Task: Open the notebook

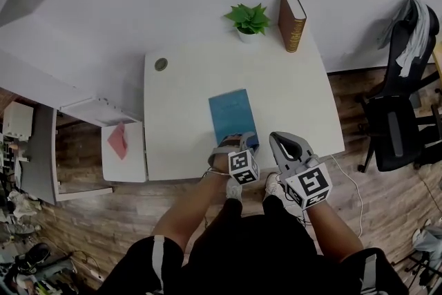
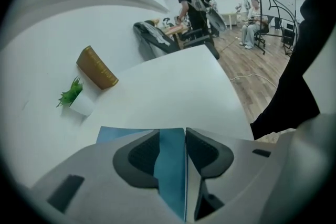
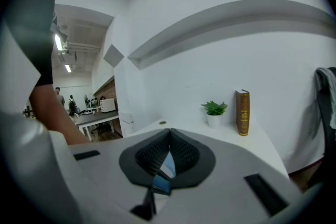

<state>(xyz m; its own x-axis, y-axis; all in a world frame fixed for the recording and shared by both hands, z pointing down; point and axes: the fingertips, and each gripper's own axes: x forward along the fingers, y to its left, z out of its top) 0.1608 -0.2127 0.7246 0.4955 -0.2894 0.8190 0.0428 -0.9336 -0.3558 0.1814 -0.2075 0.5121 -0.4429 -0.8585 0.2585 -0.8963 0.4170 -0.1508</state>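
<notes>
- The notebook [image 1: 233,115] lies shut and flat near the middle of the white table [image 1: 179,114], blue cover up; the plant [image 1: 248,18] and the brown book [image 1: 292,19] stand well apart at the far edge, so they are no hindrance
- The left tongs [image 1: 238,142] are spread and tilted down at the notebook's near edge; in the left gripper view the blue cover shows in the gap between the pads, which pinch nothing that I can make out
- The right tongs [image 1: 281,139] hover just beside the notebook's near right corner, tips pressed together and empty
- The step in hand, as I judge it, is catching the cover alone; work one left pad under the cover's edge and keep the other on top, so that no pages come along; a shallow bite is enough
- Close gently, then lift in an arc about the spine — not straight up — or the whole notebook may drag across the smooth table
- The right tongs could serve as a hold-down on the lower pages; keep them off the part being turned
- I cannot tell which side bears the spine; test the edge lightly before committing
</notes>
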